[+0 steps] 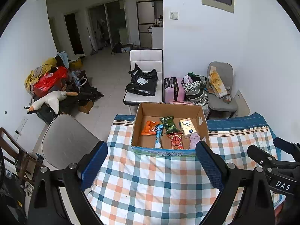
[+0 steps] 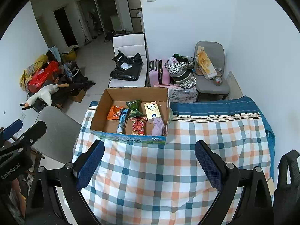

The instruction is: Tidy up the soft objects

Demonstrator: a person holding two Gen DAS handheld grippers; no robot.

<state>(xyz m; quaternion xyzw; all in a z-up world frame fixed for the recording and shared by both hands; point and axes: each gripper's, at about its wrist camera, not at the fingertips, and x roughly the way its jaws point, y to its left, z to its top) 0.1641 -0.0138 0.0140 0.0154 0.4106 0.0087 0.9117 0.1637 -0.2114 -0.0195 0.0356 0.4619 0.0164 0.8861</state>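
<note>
An open cardboard box [image 1: 203, 121] [image 2: 97, 116] stands at the far end of a table covered by a plaid cloth [image 1: 150, 183] [image 2: 159, 172]. In it lie an orange packet [image 1: 149, 127] [image 2: 114, 112], a green packet [image 1: 169, 124] [image 2: 135, 107], a blue-white packet [image 1: 159, 135] [image 2: 122, 120], a red packet [image 1: 176, 140] [image 2: 138, 125], a tissue pack [image 1: 187, 127] [image 2: 152, 110] and a lilac cloth [image 1: 194, 139] [image 2: 158, 126]. My left gripper [image 1: 151, 161] is open and empty, above the cloth just short of the box. My right gripper [image 2: 150, 159] is open and empty, beside it on the right.
A grey chair [image 1: 65, 142] [image 2: 56, 131] stands at the table's left. Beyond the table are a white chair with a black bag [image 1: 143, 82] [image 2: 127, 67], a pink suitcase [image 1: 173, 89], patterned bags [image 2: 182, 71], another grey chair [image 2: 211, 78] and a clutter pile with a plush goose [image 1: 50, 101] [image 2: 42, 93].
</note>
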